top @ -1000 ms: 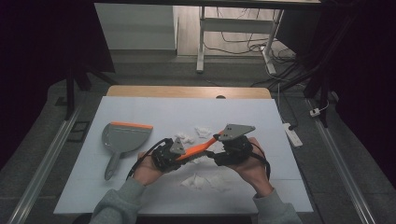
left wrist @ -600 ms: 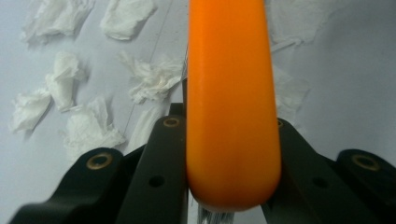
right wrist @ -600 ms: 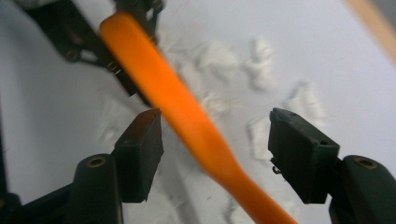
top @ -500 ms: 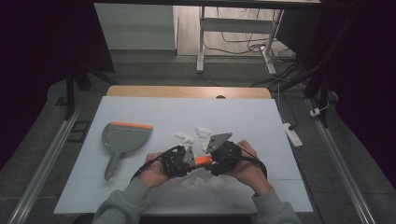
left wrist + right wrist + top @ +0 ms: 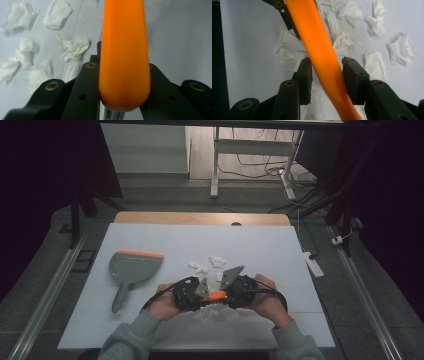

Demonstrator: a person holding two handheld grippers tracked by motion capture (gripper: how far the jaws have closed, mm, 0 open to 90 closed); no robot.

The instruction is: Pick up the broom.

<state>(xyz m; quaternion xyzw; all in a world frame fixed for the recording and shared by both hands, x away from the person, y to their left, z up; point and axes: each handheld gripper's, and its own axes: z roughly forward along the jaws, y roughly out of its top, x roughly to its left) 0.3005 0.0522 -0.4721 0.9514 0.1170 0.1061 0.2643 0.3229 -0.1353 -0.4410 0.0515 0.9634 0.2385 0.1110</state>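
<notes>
A white table [image 5: 150, 245] holds a grey dustpan [image 5: 134, 269] at the left and crumpled tissue scraps [image 5: 205, 267] near the middle. At the near edge, the left gripper [image 5: 197, 292] clamps the orange brush handle [image 5: 124, 57]; the right gripper [image 5: 227, 290] has its jaws beside the same handle, seemingly gripping. To sweep well, keep the bristles, probably hidden below, low and push the scraps toward the dustpan.

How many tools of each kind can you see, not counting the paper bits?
Dustpan: 1
Orange-handled tool: 1
Grippers: 2 (left gripper, right gripper)
Total: 4
</notes>
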